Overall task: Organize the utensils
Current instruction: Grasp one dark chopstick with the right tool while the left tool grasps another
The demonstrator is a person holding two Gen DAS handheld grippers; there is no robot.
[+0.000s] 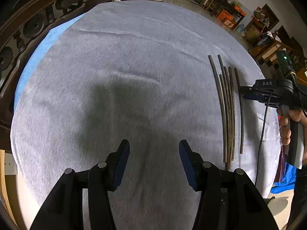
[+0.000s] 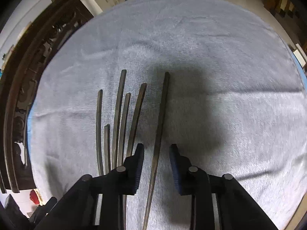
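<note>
"DAS" — on right tool (image 1: 242, 93)

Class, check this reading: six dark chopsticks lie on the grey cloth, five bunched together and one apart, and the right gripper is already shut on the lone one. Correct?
Not quite. In the right wrist view the right gripper is open: the lone chopstick lies between its fingers, which stand clear of it on both sides. The rest holds: five bunched chopsticks on the grey cloth.

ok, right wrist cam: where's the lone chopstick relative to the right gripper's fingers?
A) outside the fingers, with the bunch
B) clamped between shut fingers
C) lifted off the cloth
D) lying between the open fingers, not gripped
D: the lone chopstick lies on the grey cloth in the gap of the open right gripper, apart from the bunch.
</note>
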